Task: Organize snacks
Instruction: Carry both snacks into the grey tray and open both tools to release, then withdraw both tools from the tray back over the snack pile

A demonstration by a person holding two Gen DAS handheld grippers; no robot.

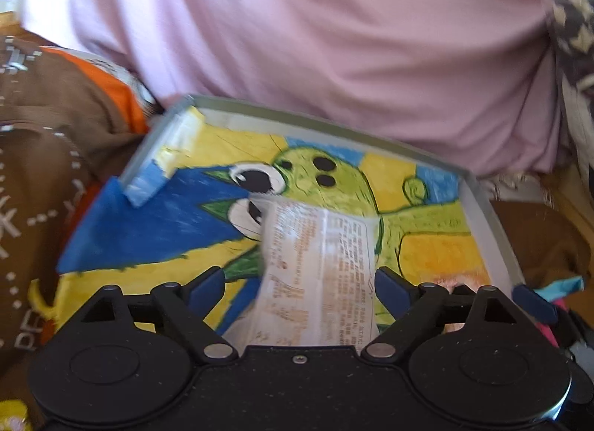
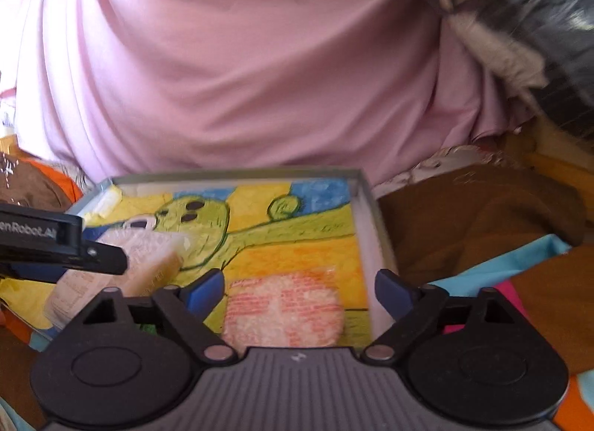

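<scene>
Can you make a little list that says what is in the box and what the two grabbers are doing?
box: shallow grey metal tray with a crayon drawing of a green creature on its floor
snack one: clear printed wrapper packet, between the left gripper's open fingers
snack two: round pink-and-white wrapped snack, lying on the tray floor in front of the right gripper
right gripper: open, holding nothing
behind the tray: pink cloth

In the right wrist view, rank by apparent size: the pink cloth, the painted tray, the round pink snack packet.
1. pink cloth
2. painted tray
3. round pink snack packet, though it lies nearest the camera, which enlarges it.
</scene>
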